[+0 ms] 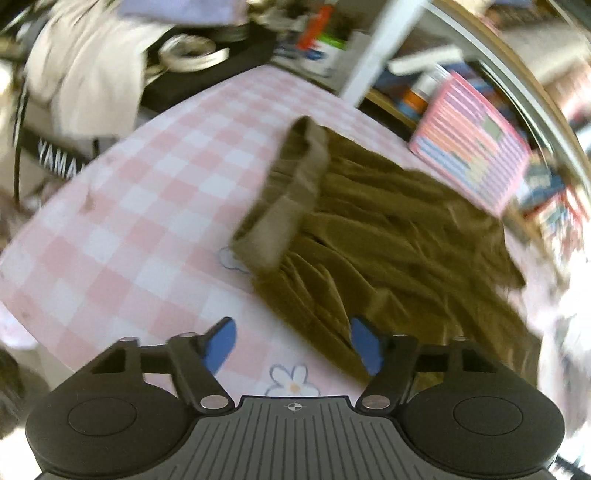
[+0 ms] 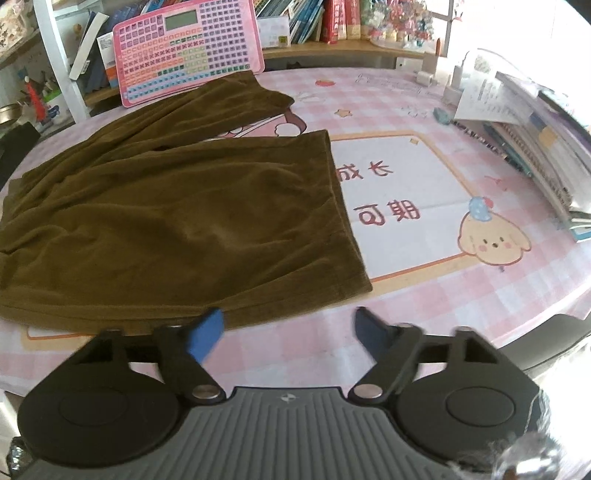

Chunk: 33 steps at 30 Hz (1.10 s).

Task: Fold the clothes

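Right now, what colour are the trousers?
Olive brown trousers, clearest in the right wrist view.

A table (image 2: 461, 295) takes up most of both views, covered in a pink and white checked cloth printed with a cartoon dog (image 2: 491, 240), flowers and a white panel of red characters. Behind it runs a wooden shelf (image 2: 332, 50) packed with upright books (image 2: 340, 18), with a white post (image 2: 55, 55) at its left end. A pink keyboard toy (image 2: 188, 48) leans against the shelf. Stacked notebooks (image 2: 546, 147) sit at the table's right edge. Bright daylight enters from the upper right. In the left wrist view, blurred, a beige cloth (image 1: 85, 66) hangs over a black Yamaha case (image 1: 55, 158)
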Available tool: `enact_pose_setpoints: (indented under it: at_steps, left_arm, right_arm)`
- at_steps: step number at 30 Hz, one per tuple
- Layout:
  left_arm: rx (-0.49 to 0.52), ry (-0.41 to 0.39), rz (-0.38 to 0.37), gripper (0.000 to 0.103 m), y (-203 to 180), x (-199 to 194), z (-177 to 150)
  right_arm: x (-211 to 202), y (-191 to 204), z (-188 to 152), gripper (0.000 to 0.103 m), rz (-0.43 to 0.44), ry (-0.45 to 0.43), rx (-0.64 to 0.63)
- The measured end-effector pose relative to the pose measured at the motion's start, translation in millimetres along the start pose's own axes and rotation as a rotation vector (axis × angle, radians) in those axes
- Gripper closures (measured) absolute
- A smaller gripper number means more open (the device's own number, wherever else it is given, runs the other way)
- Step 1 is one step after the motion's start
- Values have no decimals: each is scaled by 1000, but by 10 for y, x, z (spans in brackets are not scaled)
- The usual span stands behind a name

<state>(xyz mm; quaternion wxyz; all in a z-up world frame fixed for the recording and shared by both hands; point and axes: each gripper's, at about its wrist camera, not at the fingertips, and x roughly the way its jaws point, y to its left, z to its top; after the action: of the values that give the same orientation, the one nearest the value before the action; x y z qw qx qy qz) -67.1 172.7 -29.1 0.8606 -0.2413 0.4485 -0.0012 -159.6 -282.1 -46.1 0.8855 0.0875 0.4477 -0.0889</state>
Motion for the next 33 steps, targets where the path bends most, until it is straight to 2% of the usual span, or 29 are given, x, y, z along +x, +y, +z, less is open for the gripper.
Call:
enact_pose_setpoints:
  at_steps: [2,3,4,7,10,12,15,20,24,29,32,33]
  left_arm:
    - [-70,-8,-12,40,91,67,64]
    - [-102,-14,-17,46,131,106,97]
    - [-127,-13,-13,58,163,158,123]
    - [-184,-14,-7,78,223,281,193]
    - [-189,-19,-2,85,213,312,187]
    - [-185,-28,-2,88,208,289,147]
    - [-183,-33,-1,89,214,242,111]
    - [-180,-8,-14,87,244,247,158]
    - [-155,-8,-11,81,209,180,154]
    - [-33,-30,11,74,74,-4,101]
    - [87,-44,31,66,-80,-109,41]
    - [127,-46,38,58,-129,-137,19]
  right_arm:
    - [5,8,11,45,14,5,-3]
    - [6,16,16,46,18,8,-7]
    - [8,24,19,46,22,10,-10]
    - [31,41,30,46,30,18,-16]
    - [95,39,44,53,21,29,-23]
    - [145,21,58,64,14,35,-21]
    - [206,-15,74,68,9,41,-12]
    - [238,-25,116,68,6,39,-22]
    - [228,-16,135,68,1,34,-29]
    - [162,-8,168,67,6,13,-28]
    - [120,36,185,65,16,4,-30]
    - [106,54,190,64,20,2,-31]
